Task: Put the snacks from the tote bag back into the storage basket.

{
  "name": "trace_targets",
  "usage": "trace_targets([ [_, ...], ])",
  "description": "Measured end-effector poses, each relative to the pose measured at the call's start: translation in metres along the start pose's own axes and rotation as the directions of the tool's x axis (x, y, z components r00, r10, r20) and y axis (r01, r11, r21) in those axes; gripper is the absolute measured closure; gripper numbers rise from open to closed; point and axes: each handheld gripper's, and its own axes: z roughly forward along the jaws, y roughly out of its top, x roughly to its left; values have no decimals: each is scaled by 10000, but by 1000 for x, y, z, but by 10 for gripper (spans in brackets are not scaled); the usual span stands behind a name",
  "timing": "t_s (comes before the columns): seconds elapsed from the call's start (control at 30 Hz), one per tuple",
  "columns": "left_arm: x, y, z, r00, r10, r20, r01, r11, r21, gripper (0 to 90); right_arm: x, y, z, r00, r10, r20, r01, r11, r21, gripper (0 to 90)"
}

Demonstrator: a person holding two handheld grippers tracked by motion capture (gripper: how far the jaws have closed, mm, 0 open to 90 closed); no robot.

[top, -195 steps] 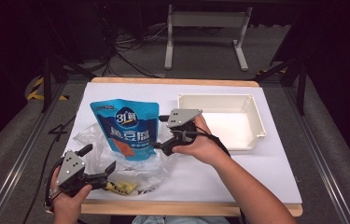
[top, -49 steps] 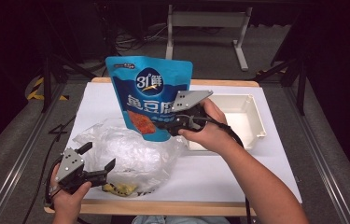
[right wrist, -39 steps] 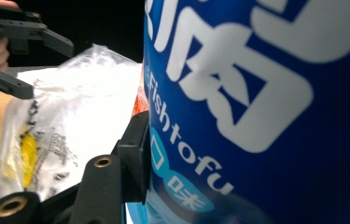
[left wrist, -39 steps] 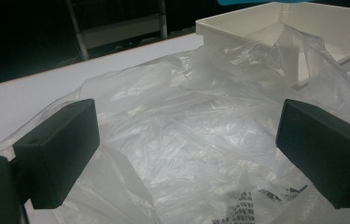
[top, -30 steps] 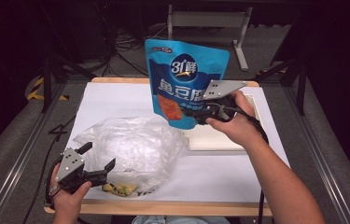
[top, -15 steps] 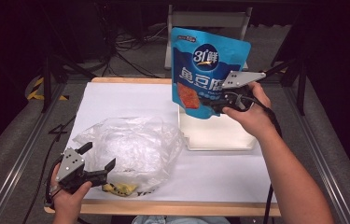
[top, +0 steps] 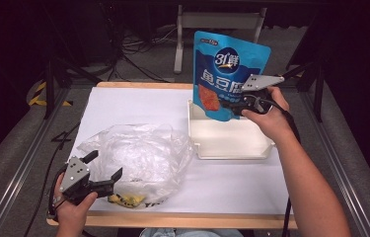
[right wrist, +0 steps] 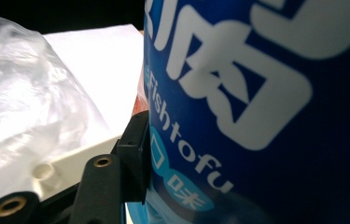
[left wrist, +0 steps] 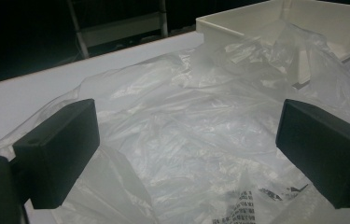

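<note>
Upright, glossy blue pouch (top: 224, 74) in rt tool (top: 236, 102) over white tray (top: 229, 145).

blue snack pouch (top: 224, 74) | sealed, upright | held above white tray's (top: 232, 143) far end

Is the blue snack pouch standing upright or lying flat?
Upright: the blue snack pouch hangs in the right gripper over the white tray.
</note>
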Motion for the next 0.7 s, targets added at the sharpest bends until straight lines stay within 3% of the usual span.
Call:
trace_targets([
  [0.7,0,0,0,10000,21,14,-21,10000,97,69,-17,-57,32,9990,362,272,-383,9959,818,524],
])
